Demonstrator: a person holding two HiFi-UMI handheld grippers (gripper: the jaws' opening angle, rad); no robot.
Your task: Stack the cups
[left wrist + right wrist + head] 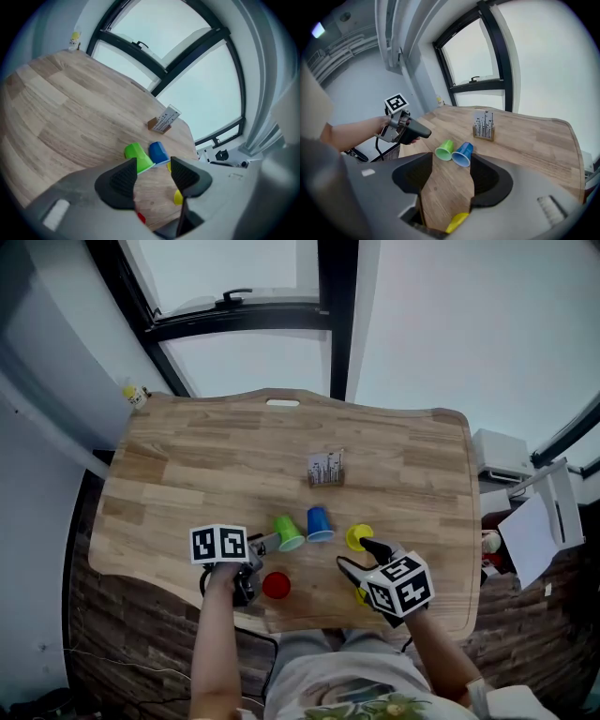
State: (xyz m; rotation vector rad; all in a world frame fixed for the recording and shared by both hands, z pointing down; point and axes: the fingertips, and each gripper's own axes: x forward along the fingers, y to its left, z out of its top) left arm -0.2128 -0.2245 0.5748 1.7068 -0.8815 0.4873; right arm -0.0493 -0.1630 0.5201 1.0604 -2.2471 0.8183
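**Head view: two hand-held grippers open, cups scattered and unstacked**

Head view takes in the light wooden tabletop [206, 456] with its rounded corners. It fills the middle of the frame, with a black window frame [337, 296] beyond its far edge.

Both bare forearms reach in from the near edge.

- **Left hand-held gripper [265, 541]:** It hangs near the front edge, marker cube on top. In its own view the jaws stand apart with only bare wood between them, so it holds nothing.
- **Right hand-held gripper [361, 557]:** Its jaws are also spread and its pads press on nothing. Its own view looks across the wood at the two nearest cups.

Mid-table stands a small wooden block holding a printed card [326, 469], well apart from everything else.

Now the cups, all on the near half of the tabletop, none inside another:

- **Green plastic cup [288, 532]:** It lies on its side just past the left jaws.
- **Blue plastic cup [320, 524]:** It lies on its side just beside the green cup, and both mouths face the right gripper view.
- **Yellow plastic cup [358, 537]:** It sits right at the tips of the right jaws.
- **Red plastic cup [276, 586]:** From above it shows as a round disc near the front edge, beside the left hand.
- **Second yellow plastic shape [361, 596]:** It peeks out under the right gripper, mostly hidden.
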